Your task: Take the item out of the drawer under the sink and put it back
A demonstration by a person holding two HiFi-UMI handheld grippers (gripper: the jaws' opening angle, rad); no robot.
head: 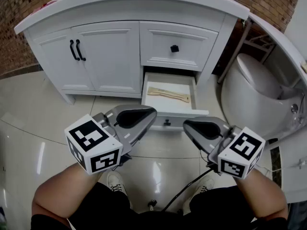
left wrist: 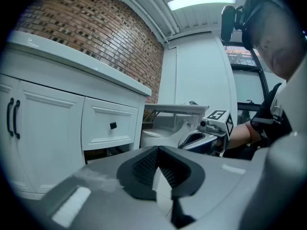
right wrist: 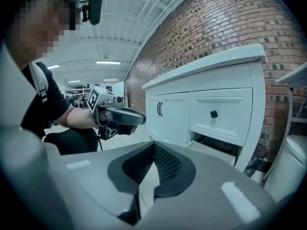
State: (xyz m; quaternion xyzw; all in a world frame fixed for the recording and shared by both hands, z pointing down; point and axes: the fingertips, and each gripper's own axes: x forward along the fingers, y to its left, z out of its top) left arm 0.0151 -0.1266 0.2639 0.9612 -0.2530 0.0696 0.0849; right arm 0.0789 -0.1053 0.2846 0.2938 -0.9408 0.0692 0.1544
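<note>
Only the head view looks into the open drawer [head: 145, 94]: the wooden utensil [head: 169, 95] lies flat inside, its long axis running side to side. Neither gripper view shows the inside. My left claw [head: 144, 114] and right claw [head: 189, 125] are both pressed together, empty, just short of the drawer front. A toilet [head: 254, 87] crowds the drawer's right; floor [head: 43, 114] lies open to its left.

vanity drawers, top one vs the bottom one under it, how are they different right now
The top drawer is shut, flush with the cabinet front; the bottom drawer is pulled out. The top drawer's inside is hidden, while the bottom drawer shows a wooden utensil lying in it. Both are white, each with a small black knob on its front.
</note>
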